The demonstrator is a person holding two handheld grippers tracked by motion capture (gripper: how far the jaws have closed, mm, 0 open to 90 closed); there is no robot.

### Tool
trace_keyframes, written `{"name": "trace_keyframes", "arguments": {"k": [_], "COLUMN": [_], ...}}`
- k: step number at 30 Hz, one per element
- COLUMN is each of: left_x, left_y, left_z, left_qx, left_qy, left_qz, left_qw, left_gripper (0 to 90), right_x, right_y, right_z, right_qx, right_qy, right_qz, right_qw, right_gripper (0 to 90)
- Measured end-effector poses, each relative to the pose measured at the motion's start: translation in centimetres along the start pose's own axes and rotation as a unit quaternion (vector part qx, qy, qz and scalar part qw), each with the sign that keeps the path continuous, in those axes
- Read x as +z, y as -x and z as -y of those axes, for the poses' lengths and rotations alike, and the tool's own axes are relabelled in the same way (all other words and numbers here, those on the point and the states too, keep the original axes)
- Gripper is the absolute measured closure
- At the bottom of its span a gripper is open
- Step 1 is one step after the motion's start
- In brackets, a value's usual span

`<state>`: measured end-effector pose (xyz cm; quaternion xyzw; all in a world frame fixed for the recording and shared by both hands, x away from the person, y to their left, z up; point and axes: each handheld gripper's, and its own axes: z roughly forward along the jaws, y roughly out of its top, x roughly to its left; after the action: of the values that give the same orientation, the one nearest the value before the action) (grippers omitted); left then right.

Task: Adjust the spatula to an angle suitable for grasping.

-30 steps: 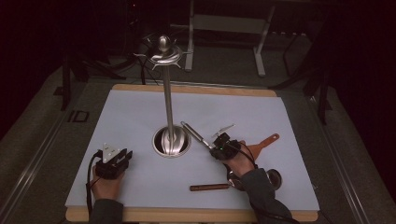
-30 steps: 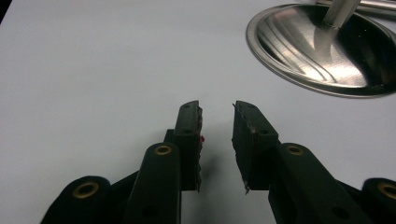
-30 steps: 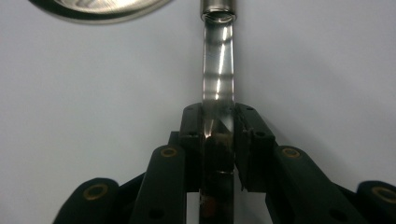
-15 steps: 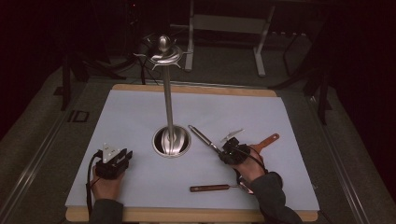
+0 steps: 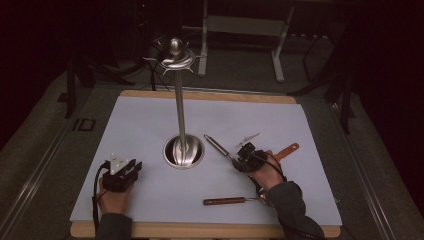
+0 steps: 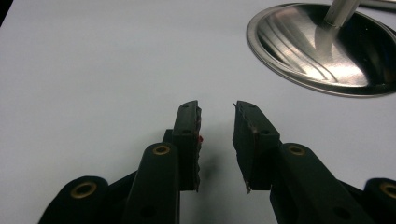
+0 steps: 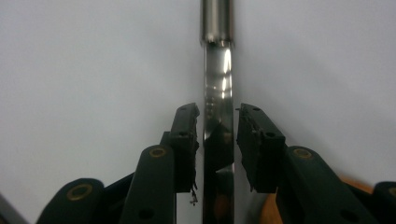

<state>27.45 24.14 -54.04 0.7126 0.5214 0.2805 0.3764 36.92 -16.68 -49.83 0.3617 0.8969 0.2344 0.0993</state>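
High view is dim, corners falling to near black; the pale mat (image 5: 150, 130) alone is evenly lit, apparently from overhead. Gripper views are brighter. Glare streaks the steel base (image 6: 322, 51) and metal handle (image 7: 218, 70). Foreground jaws slightly soft.

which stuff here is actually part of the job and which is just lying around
In the job: steel utensil lying between the right gripper jaws, which have just been opening; the utensil stand beside it.

Lying about: brown-handled utensil, orange-handled utensil, idle open left gripper.
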Motion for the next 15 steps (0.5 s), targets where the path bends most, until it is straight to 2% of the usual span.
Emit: {"name": "trace_keyframes", "arguments": {"k": [2,5,15], "left_x": [0.0,0.0,0.0], "left_y": [0.0,0.0,0.0], "left_z": [0.0,0.0,0.0], "left_qx": [0.000,0.000,-0.002], "left_qy": [0.000,0.000,0.000], "left_qz": [0.000,0.000,0.001], "left_qw": [1.0000,1.0000,1.0000], "left_gripper": [70.9,70.9,70.8], "right_x": [0.2,0.6,1.5], "right_y": [0.0,0.1,0.3], "right_z": [-0.6,-1.5,-3.9], "right_qx": [-0.006,-0.006,-0.008], "right_qy": [0.002,0.009,-0.003], "right_qz": [-0.002,-0.018,-0.019], "right_qw": [1.0000,0.9998,0.9998], "right_gripper": [66.3,65.3,65.0]}}
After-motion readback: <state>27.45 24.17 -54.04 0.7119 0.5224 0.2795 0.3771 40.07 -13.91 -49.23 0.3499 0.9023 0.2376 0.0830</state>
